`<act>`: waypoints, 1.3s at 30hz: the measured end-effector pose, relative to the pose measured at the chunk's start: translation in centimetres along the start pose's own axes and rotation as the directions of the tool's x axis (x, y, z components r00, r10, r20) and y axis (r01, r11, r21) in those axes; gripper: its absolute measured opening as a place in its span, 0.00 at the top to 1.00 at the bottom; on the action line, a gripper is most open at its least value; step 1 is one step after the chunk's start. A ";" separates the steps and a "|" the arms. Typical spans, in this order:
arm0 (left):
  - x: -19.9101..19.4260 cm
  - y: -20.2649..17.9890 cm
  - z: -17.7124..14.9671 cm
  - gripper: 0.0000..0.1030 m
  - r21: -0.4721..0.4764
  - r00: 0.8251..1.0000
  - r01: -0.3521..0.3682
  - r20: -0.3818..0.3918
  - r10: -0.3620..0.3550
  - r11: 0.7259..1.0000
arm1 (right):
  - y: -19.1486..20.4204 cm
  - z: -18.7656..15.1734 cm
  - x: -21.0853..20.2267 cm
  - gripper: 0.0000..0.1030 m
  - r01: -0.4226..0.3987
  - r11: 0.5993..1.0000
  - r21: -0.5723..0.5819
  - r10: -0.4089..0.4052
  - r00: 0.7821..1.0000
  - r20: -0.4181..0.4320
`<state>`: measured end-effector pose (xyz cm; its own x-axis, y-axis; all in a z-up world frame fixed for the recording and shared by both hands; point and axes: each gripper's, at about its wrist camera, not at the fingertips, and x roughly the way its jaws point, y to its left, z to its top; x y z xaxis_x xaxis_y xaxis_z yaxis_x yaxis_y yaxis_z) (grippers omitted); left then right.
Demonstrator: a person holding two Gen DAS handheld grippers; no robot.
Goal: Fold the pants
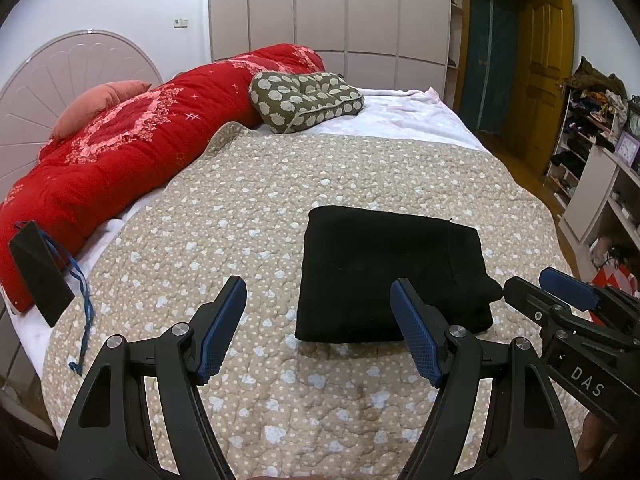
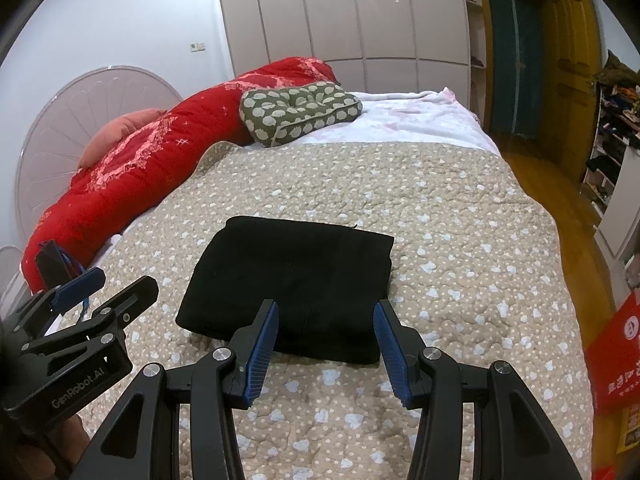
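The black pants (image 1: 392,272) lie folded into a compact rectangle on the beige quilt (image 1: 248,200), and show again in the right wrist view as the pants (image 2: 296,280). My left gripper (image 1: 320,292) hovers open just short of their near left corner, nothing between its blue pads. My right gripper (image 2: 326,310) hangs open over the near edge of the pants, not touching them. Each gripper appears in the other's view: the right gripper (image 1: 540,284) at the right edge, the left gripper (image 2: 120,280) at the lower left.
A red duvet (image 1: 120,152) and a pink pillow (image 1: 96,104) line the headboard side. A green patterned cushion (image 1: 308,100) sits farther back. A black box (image 1: 40,268) with a blue cord lies at the left edge. Shelves (image 1: 592,152) and wooden floor are to the right.
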<state>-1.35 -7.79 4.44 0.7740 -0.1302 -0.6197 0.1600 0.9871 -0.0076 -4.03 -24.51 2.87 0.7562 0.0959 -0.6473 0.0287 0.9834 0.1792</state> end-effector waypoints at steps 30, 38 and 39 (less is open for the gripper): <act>0.7 0.2 0.1 0.26 0.001 1.000 0.003 -0.016 -0.003 1.000 | 0.2 0.0 0.6 0.54 -0.009 1.000 -0.010 0.009 1.000 -0.011; 0.9 0.1 -0.2 0.26 -0.005 1.000 0.006 -0.025 -0.006 1.000 | 0.2 -0.1 0.9 0.54 -0.010 1.000 -0.011 0.010 1.000 -0.015; 0.9 0.1 -0.3 0.26 -0.005 1.000 0.006 -0.026 -0.006 1.000 | 0.2 -0.2 0.9 0.54 -0.011 1.000 -0.012 0.010 1.000 -0.015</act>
<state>-0.79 -7.80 3.63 0.7571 -0.1335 -0.6395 0.1613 0.9868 -0.0151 -3.47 -24.19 2.18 0.7463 0.1085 -0.6567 0.0127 0.9841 0.1771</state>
